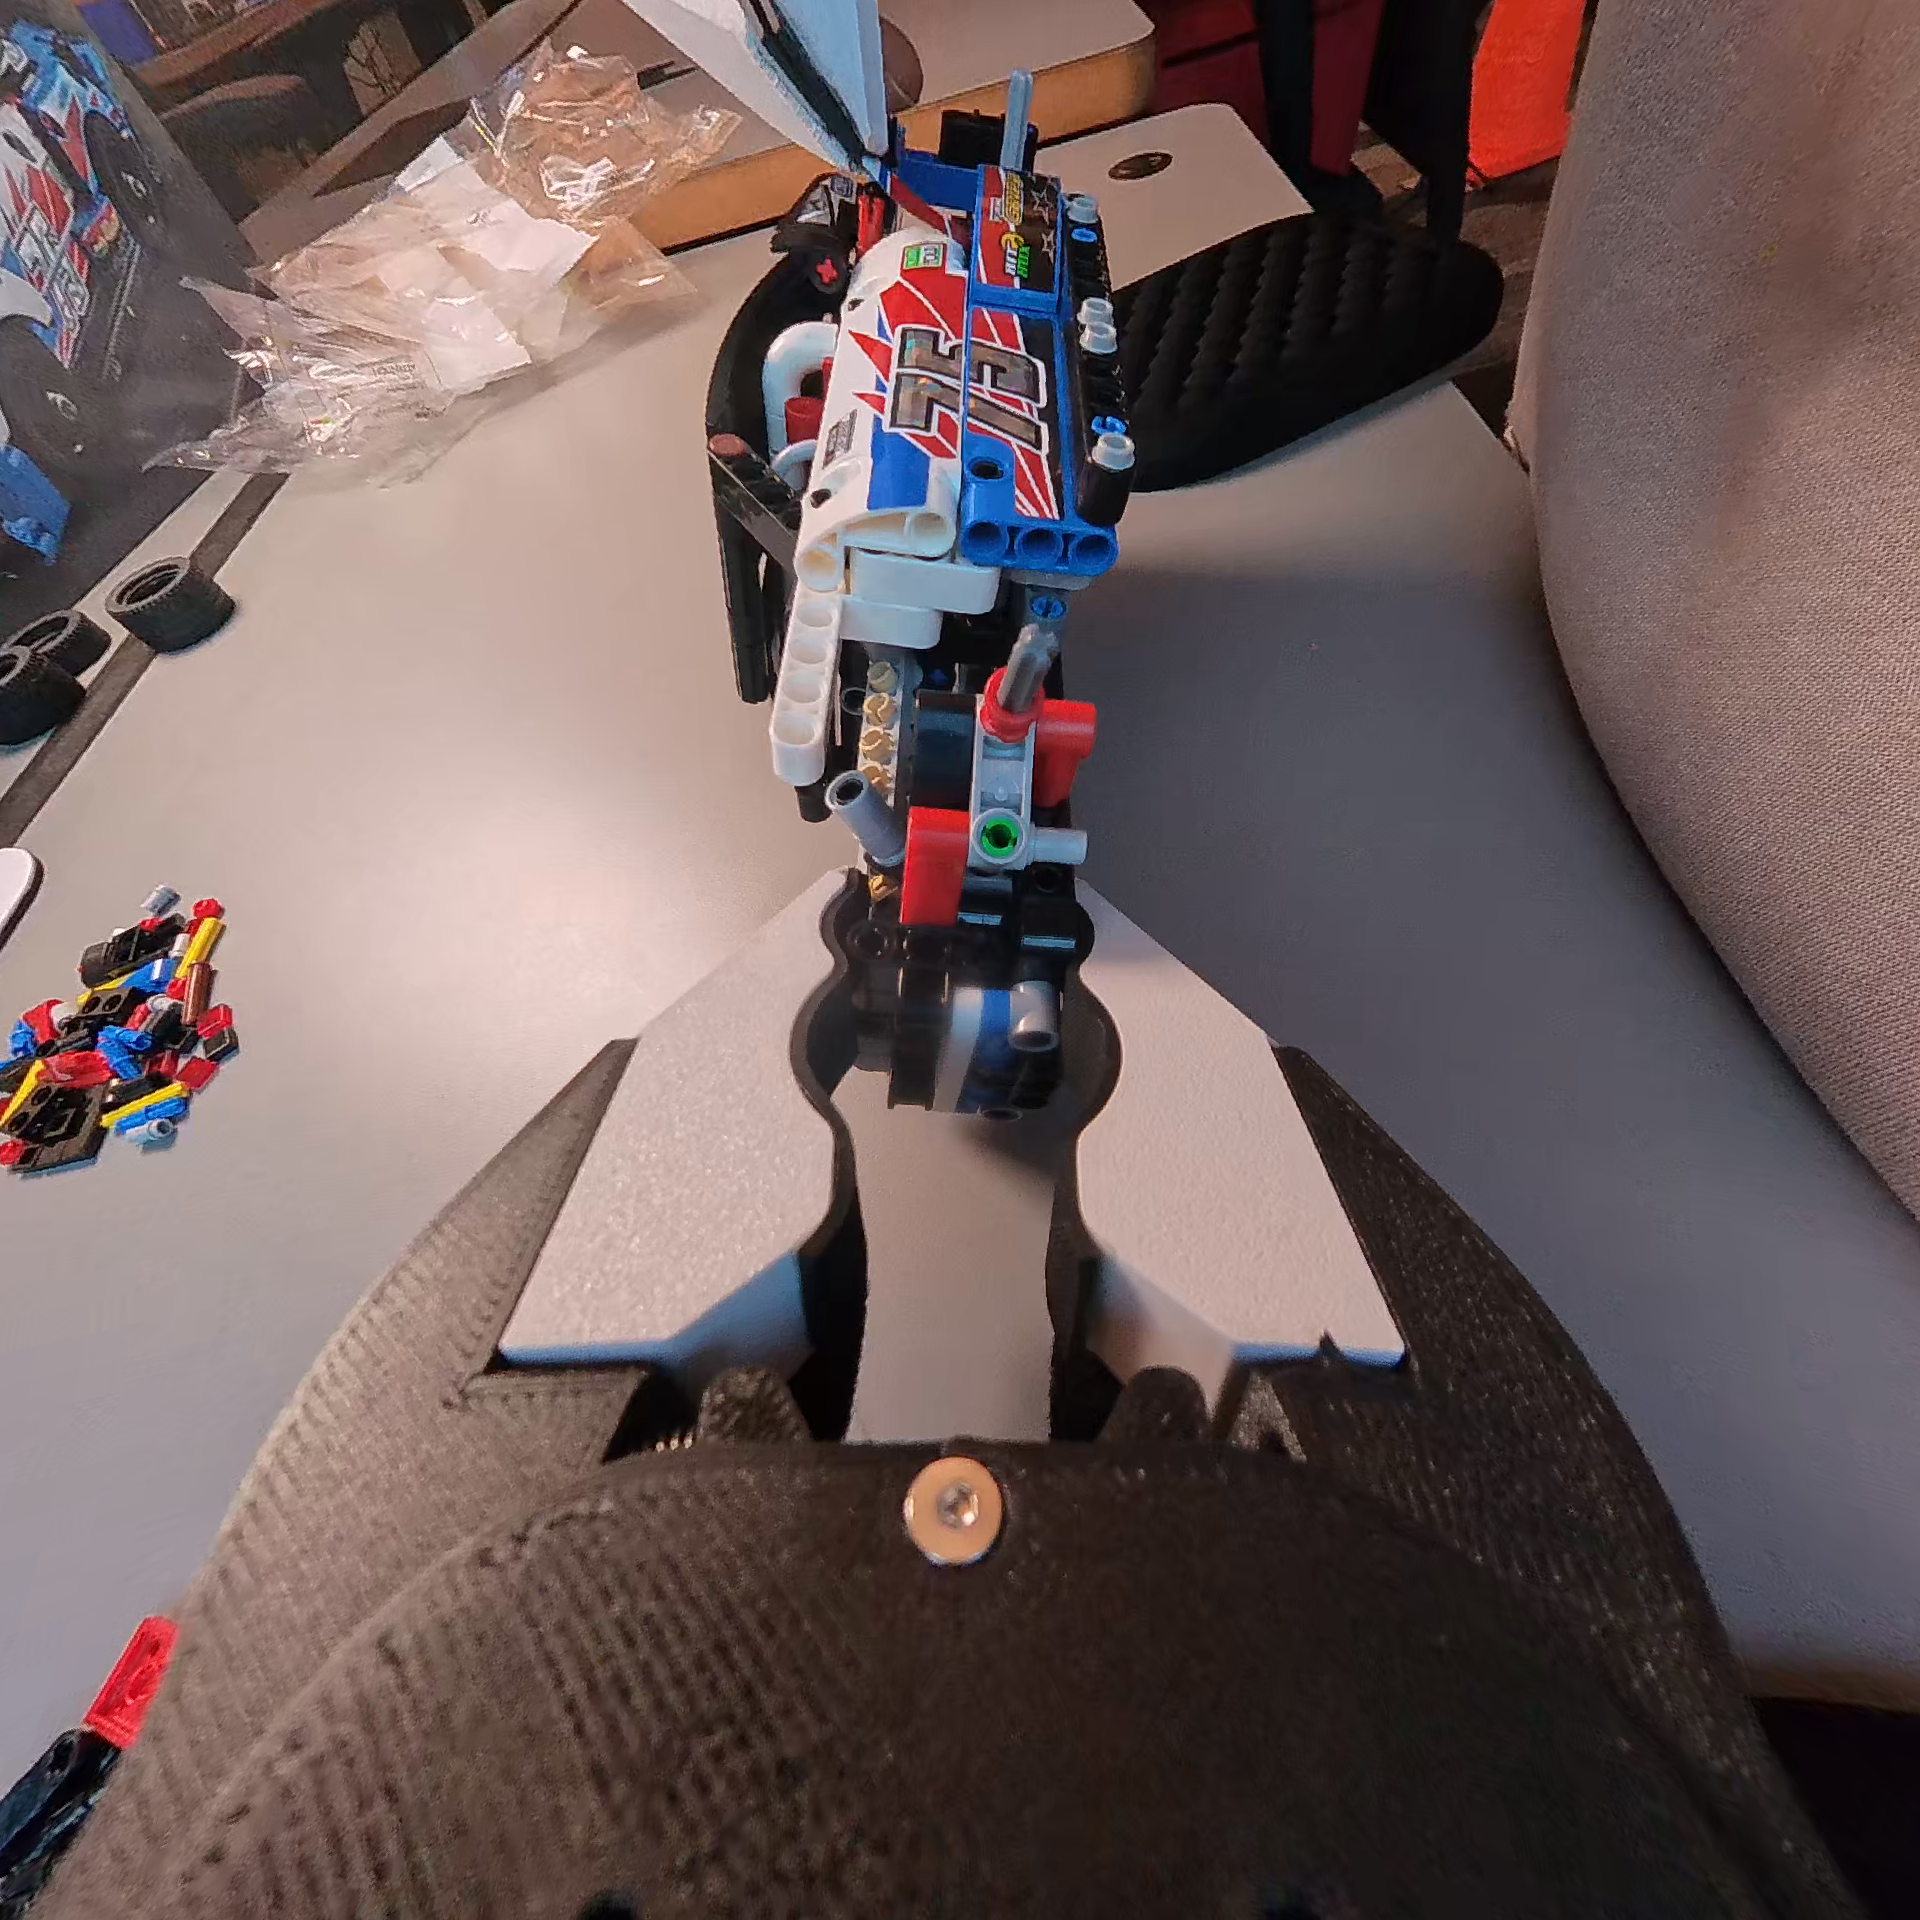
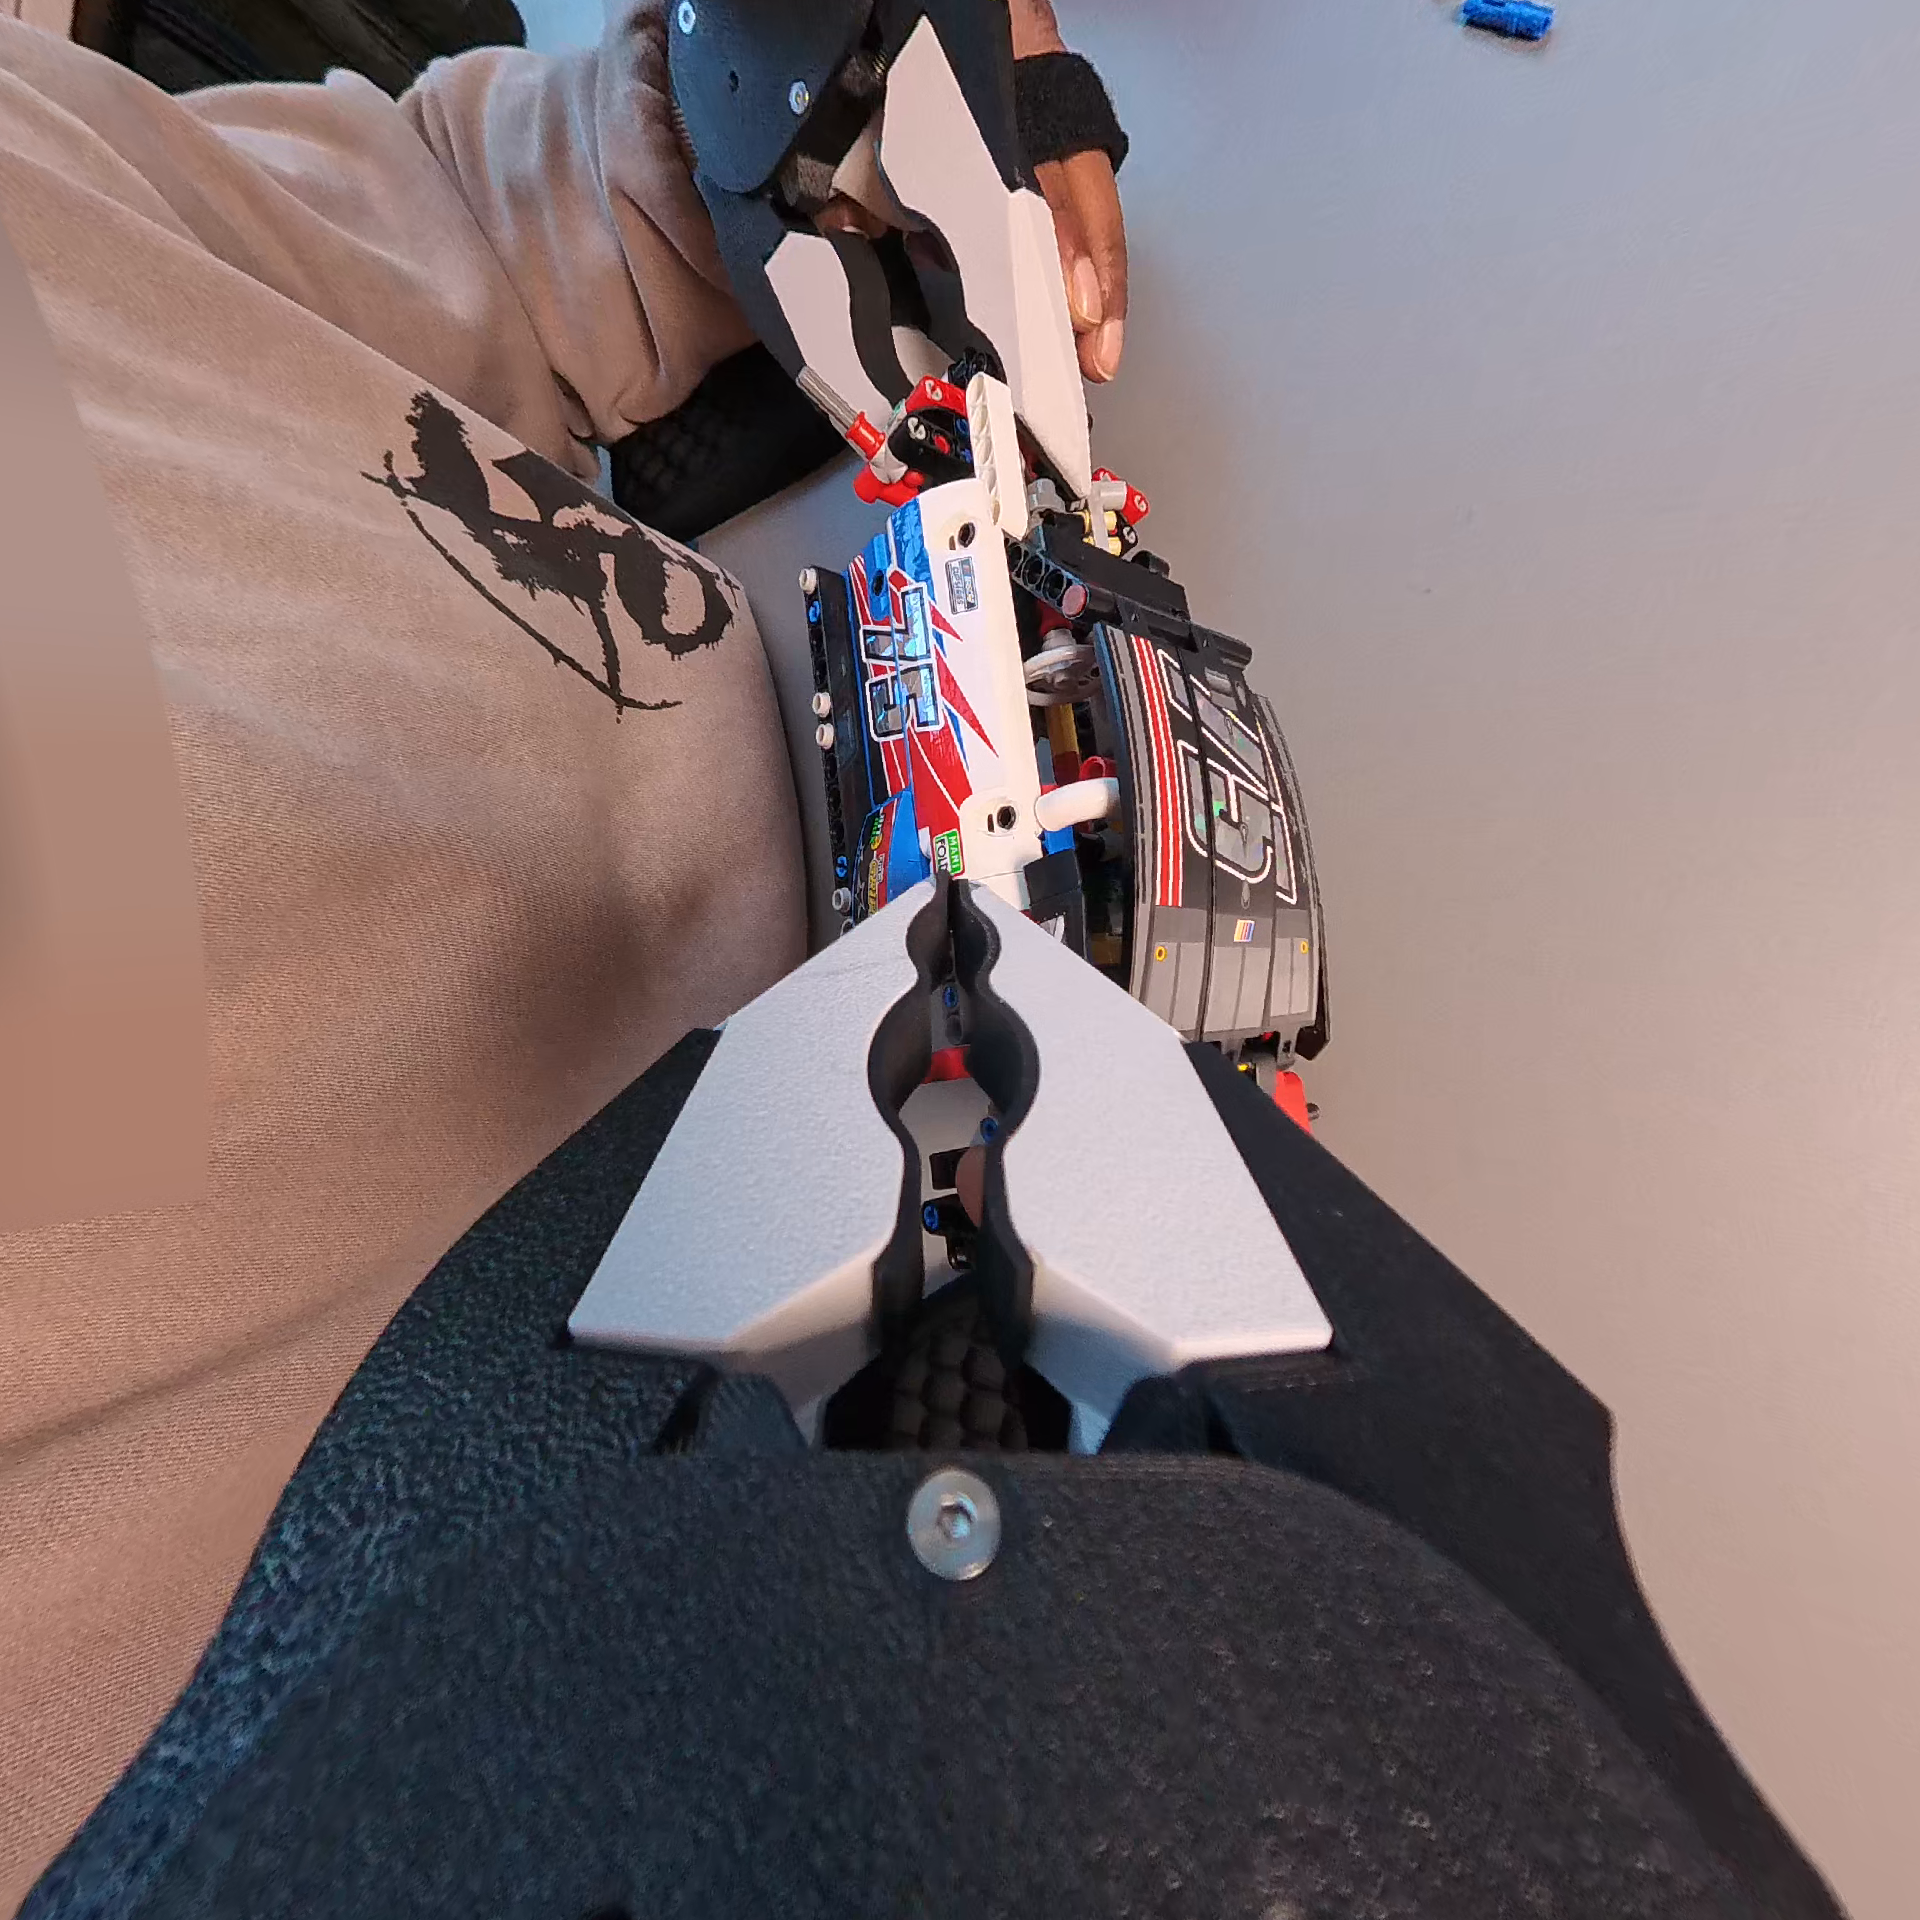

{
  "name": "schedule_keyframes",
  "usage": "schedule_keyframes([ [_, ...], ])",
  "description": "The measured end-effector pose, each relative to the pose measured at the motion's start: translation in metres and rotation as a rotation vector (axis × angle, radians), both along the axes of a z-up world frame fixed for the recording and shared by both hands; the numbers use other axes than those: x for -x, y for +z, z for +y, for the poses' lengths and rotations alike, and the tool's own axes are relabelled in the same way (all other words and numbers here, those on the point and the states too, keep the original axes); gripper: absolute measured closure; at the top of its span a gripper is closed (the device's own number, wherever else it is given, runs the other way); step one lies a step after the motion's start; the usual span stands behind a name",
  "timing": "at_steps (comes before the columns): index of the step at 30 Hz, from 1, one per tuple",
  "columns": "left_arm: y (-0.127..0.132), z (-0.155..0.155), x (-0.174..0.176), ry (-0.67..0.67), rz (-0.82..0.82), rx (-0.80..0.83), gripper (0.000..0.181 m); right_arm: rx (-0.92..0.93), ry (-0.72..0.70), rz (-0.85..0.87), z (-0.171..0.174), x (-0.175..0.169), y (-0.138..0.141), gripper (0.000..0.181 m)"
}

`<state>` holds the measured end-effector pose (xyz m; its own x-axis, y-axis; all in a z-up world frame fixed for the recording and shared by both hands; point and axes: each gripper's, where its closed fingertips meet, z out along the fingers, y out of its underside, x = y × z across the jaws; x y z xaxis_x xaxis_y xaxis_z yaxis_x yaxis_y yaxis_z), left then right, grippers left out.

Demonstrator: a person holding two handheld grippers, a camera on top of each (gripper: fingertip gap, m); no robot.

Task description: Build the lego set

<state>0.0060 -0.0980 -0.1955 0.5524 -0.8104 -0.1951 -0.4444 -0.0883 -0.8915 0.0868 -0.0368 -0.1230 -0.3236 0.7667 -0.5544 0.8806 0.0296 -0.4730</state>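
White-and-blue lego car (image 1: 935, 436) spans both claws: left claw (image 1: 961, 935) grips one end, right claw (image 2: 951, 904) seemingly clenches the other.

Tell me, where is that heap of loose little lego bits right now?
In the left wrist view, the pile of loose pieces lies on the grey table at the far left, below the black tyres and left of the held lego car.

A: What lies on the grey table (image 1: 436, 727)?

B: Crumpled clear plastic bags (image 1: 436, 270) at its far edge, and past them a brown board (image 1: 1039, 62).

A: And to the right?

B: A black chair seat (image 1: 1299, 353) with a woven texture sits beyond the table edge. A beige sweatshirt (image 2: 364, 727) with a black print fills that side.
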Motion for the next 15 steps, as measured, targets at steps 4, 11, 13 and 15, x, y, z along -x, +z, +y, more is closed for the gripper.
schedule_keyframes([
  [4,0.0000,-0.0001,-0.0001,0.000,0.002,0.000,0.148,-0.008,0.005,-0.003,-0.0005,0.0006,-0.0006,0.181],
  [11,0.0003,-0.0001,-0.0002,-0.001,0.002,-0.001,0.148,-0.015,0.004,-0.005,-0.0001,0.0009,-0.0012,0.181],
  [13,0.0003,-0.0001,-0.0003,-0.001,0.002,-0.001,0.148,-0.017,0.003,-0.007,0.0001,0.0009,-0.0013,0.181],
  [15,0.0004,-0.0001,-0.0004,-0.001,0.003,-0.001,0.148,-0.018,0.000,-0.010,0.0003,0.0010,-0.0015,0.181],
])
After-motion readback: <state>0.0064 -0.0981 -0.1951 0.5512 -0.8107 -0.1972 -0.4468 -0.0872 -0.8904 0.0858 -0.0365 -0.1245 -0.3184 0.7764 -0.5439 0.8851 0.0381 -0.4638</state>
